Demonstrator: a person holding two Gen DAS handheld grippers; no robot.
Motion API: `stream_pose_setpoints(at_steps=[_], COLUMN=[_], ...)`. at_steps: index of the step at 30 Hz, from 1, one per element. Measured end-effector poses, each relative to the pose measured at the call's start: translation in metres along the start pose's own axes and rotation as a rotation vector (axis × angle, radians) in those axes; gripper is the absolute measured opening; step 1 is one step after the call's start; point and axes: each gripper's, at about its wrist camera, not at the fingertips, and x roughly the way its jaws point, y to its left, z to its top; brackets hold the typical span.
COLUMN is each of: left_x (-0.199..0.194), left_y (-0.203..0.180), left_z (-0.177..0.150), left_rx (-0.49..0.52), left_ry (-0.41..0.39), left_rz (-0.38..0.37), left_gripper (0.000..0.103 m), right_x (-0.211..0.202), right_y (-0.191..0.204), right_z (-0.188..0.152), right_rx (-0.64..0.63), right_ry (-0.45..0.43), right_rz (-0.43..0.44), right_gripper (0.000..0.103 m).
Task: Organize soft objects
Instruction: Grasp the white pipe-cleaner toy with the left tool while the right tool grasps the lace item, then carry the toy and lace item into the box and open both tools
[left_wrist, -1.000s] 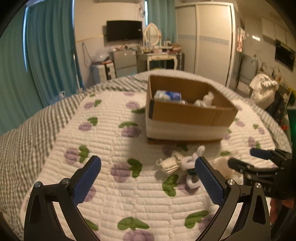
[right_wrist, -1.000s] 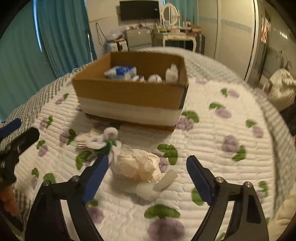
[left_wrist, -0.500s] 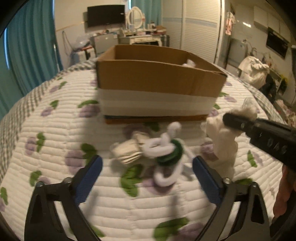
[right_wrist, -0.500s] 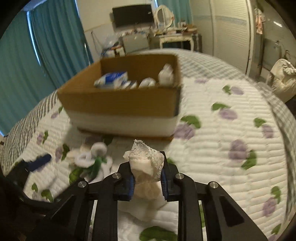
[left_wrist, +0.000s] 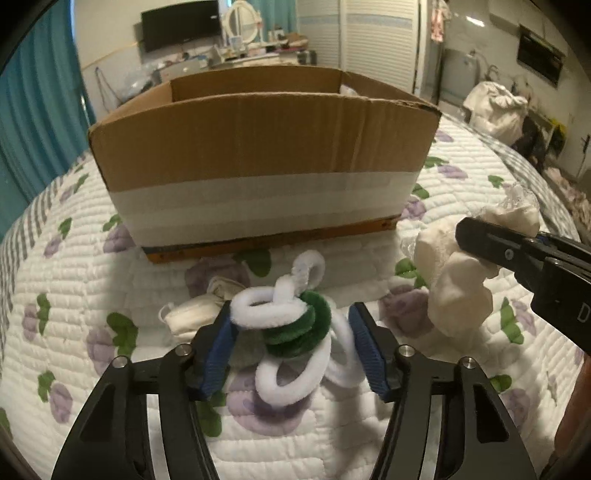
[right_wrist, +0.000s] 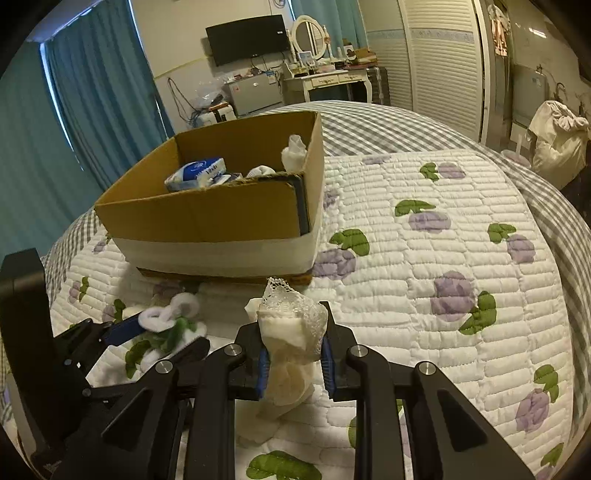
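A cardboard box (left_wrist: 258, 155) stands on the quilted bed and shows in the right wrist view (right_wrist: 207, 218) with a blue tissue pack (right_wrist: 195, 171) and white soft things inside. My left gripper (left_wrist: 291, 339) has its jaws closed in around a tangle of white and green fuzzy rings (left_wrist: 291, 321), touching its sides. My right gripper (right_wrist: 293, 354) is shut on a cream lace-edged cloth bundle (right_wrist: 291, 332), lifted just off the quilt; the bundle also shows in the left wrist view (left_wrist: 458, 291). A white face mask (left_wrist: 188, 317) lies left of the rings.
The bed has a white quilt (right_wrist: 424, 280) with purple flowers over a grey checked cover. Teal curtains (right_wrist: 92, 92), a TV, a dressing table and wardrobes stand beyond the bed. A stuffed bag (right_wrist: 557, 144) sits at the far right.
My left gripper moved in over the fuzzy rings and its jaws narrowed around them. My right gripper closed on the cloth bundle and raised it.
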Motion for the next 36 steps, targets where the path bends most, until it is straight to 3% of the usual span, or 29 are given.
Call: stream_pose_setpoints(at_steps=[3, 9, 25, 31, 36], left_x=[-0.004, -0.033, -0.175, -0.209, -0.219], left_y=[0.002, 0.010, 0.024, 0.037, 0.042], left_z=[-0.003, -0.006, 0.020, 0.038, 0.059], left_rx=[0.010, -0.005, 0.008, 0.004, 0.021], left_ry=[0.000, -0.023, -0.263, -0.340, -0.373], left_rz=[-0.013, -0.030, -0.012, -0.017, -0.008], left_gripper=[0.051, 0.050, 0.051, 0.051, 0.051], right_x=[-0.003, -0.019, -0.138, -0.172, -0.185], right_y=[0.001, 0.007, 0.052, 0.068, 0.078], right_z=[-0.001, -0.001, 0.013, 0.021, 0.050], right_rx=[0.003, 0.001, -0.050, -0.088, -0.126], right_ry=[-0.002, -0.022, -0.204, -0.252, -0.290], right_rz=[0.001, -0.001, 0.047, 0.056, 0.073], right_gripper=[0.022, 0.022, 0.022, 0.022, 0.022])
